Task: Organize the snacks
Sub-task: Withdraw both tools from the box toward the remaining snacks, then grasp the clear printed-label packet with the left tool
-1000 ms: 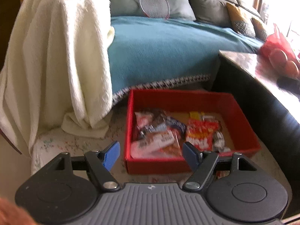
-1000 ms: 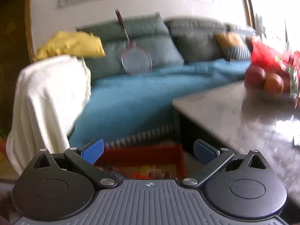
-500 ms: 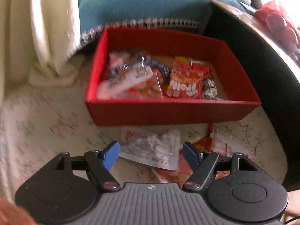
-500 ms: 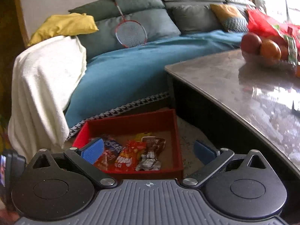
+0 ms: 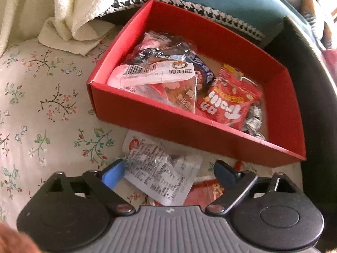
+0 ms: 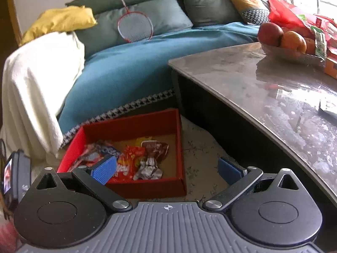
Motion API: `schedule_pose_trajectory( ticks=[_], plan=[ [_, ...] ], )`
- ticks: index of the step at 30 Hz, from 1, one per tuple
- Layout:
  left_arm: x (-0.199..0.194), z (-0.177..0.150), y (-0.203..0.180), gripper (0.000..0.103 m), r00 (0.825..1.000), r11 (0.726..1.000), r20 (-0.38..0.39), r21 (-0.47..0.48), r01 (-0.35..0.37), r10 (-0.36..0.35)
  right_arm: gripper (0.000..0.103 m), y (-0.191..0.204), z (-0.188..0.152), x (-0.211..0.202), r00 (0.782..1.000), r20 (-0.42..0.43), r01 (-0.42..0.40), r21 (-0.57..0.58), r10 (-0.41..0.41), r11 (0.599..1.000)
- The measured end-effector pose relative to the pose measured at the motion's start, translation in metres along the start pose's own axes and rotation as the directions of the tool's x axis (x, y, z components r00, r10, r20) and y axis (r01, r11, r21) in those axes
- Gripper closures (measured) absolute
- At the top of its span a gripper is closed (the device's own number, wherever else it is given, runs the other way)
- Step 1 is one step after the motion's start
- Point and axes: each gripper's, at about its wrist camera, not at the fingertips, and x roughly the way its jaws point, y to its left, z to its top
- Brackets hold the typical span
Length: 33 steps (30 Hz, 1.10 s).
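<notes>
A red box (image 5: 160,124) (image 6: 147,187) sits on the floral cloth (image 5: 42,105) and holds several snack packets, among them a red gummy bag (image 5: 229,103) and a white-labelled packet (image 5: 155,73). Outside the box, in the left wrist view, a white printed packet (image 5: 162,175) lies on the cloth with a red packet (image 5: 206,194) beside it. My left gripper (image 5: 169,171) points down over the white packet, jaws opening, with the packet lying between the fingers and not pressed. My right gripper (image 6: 166,168) hovers open above the box's near wall with nothing between its fingers.
A dark table (image 6: 273,97) with a fruit bowl (image 6: 282,40) and a red bag stands right of the box. Behind are a sofa with a teal throw (image 6: 137,67), a cream blanket (image 6: 40,88), and a badminton racket (image 6: 134,25).
My left gripper dipped toward the floor, bringing the loose white packet between its fingers, and its jaws spread wider. The right gripper tilted down, so the box shows more fully.
</notes>
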Motion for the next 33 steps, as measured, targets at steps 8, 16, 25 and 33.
schedule_pose_trajectory(
  ticks=[8,16,25,33],
  plan=[
    [0.002,-0.01,0.002,0.022,0.995,0.984,0.04,0.149,-0.099,0.094,0.0,0.014,0.0,0.0,1.0,-0.018,-0.018,-0.063,0.017,0.998],
    [-0.026,-0.027,0.043,0.04,0.998,0.991,-0.04,0.13,-0.039,0.044,0.0,0.025,-0.007,0.006,0.995,-0.093,-0.037,-0.147,0.024,0.988],
    [-0.029,-0.014,0.042,0.032,1.0,1.0,0.016,-0.01,0.02,-0.02,0.0,0.031,-0.015,0.023,0.987,-0.163,-0.029,-0.171,0.0,0.985],
    [-0.009,-0.011,0.025,0.025,0.996,0.997,0.054,0.004,-0.077,0.076,0.002,0.033,-0.03,0.048,0.97,-0.237,-0.015,-0.284,-0.055,0.959]
  ],
)
